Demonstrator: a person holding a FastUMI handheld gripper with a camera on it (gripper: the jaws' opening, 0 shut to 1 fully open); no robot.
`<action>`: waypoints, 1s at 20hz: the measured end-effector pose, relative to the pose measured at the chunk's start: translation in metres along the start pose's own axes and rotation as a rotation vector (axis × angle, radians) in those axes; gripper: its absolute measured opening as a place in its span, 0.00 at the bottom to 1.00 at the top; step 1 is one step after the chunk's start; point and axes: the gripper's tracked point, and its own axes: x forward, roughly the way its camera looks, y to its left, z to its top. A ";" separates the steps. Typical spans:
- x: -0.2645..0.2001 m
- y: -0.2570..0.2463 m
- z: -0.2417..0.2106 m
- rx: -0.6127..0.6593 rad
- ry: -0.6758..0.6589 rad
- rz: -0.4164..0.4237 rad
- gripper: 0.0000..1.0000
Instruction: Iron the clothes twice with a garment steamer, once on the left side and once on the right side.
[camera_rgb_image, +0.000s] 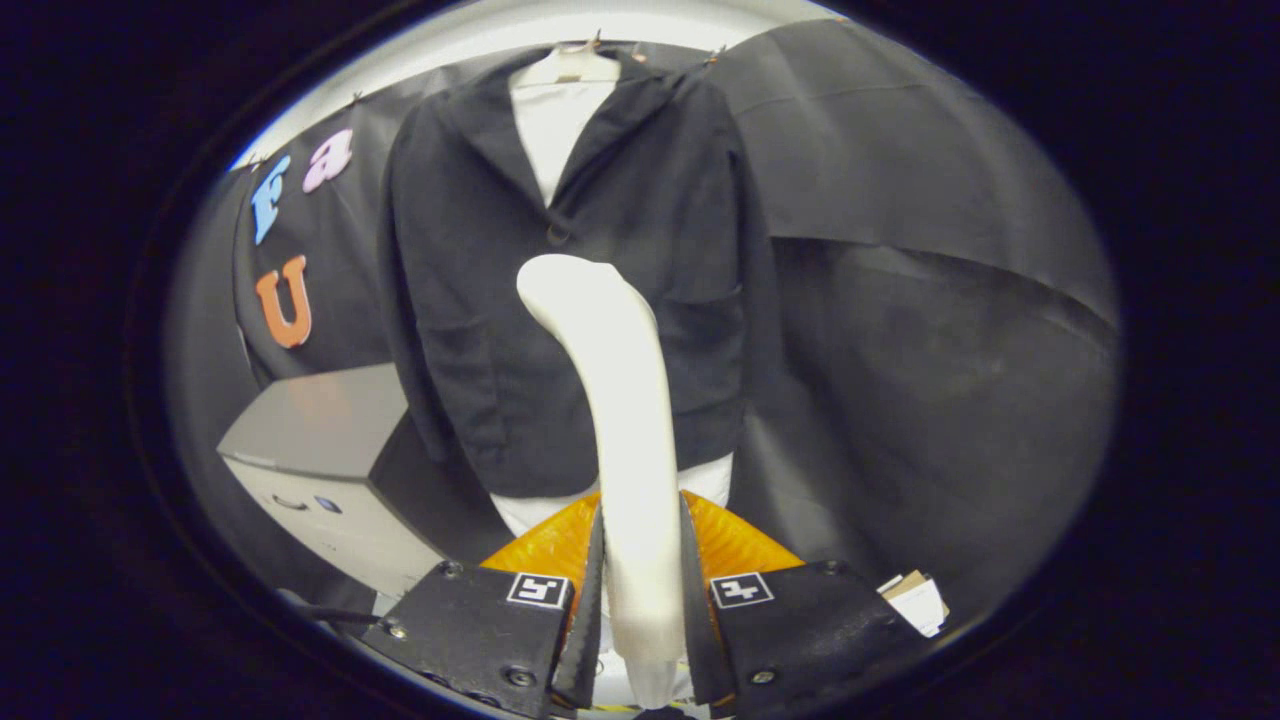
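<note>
The garment steamer (615, 400) stands upright between the fingers of the claw (641, 560), both of which press on its white handle, so the claw is closed on it with the jaws only as far apart as the handle is thick. Its curved head rises ahead of the fingers and overlaps the front of the dark jacket (570, 290), near the button; whether the head touches the cloth cannot be told. The jacket hangs from a hanger (565, 65) over a white shirt (555, 120), against the booth's black wall, with a grey box (320, 450) just beside its lower left hem.

The step in hand looks like bringing the head to the jacket for a pass. To do it well, the person should keep the grip firm (the handle is smooth and could twist), lay the head flat against one front panel, and draw it steadily along that side, then do likewise on the other, keeping clear of the button and pocket flaps.
</note>
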 end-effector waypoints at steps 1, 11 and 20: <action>-0.004 -0.008 0.014 0.019 -0.024 -0.006 0.38; -0.012 -0.056 0.166 0.112 -0.262 -0.060 0.38; 0.020 -0.041 0.258 0.068 -0.380 -0.127 0.38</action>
